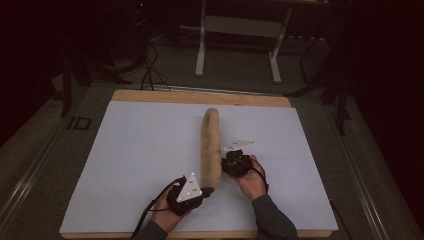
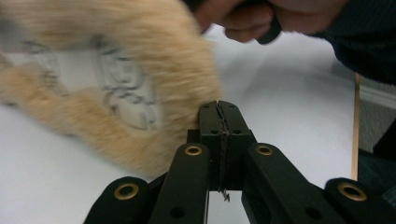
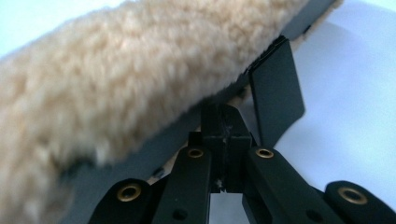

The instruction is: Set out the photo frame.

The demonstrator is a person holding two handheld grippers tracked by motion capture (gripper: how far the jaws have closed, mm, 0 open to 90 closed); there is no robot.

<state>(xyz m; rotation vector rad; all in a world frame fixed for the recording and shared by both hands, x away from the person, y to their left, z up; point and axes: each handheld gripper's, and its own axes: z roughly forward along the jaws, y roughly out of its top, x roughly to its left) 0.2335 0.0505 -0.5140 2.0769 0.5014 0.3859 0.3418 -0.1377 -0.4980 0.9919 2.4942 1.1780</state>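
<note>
A long tan fleecy cover (image 1: 211,145) lies lengthwise on the white board (image 1: 140,150), running away from me. My left gripper (image 1: 206,191) is at its near end, jaws shut, and in the left gripper view the tips (image 2: 218,106) pinch the fleece's edge (image 2: 140,56), whose pale patterned lining shows blurred. My right gripper (image 1: 223,162) meets the cover's right side near the lower end. Its jaws (image 3: 224,109) are shut at the dark edge strip under the fleece (image 3: 116,84), beside a black flap (image 3: 275,93).
The white board rests on a wooden table (image 1: 200,96). Behind it a white desk frame (image 1: 200,50) and cables (image 1: 150,70) stand on dark floor. The hand holding my right gripper (image 2: 243,18) appears at the top of the left gripper view.
</note>
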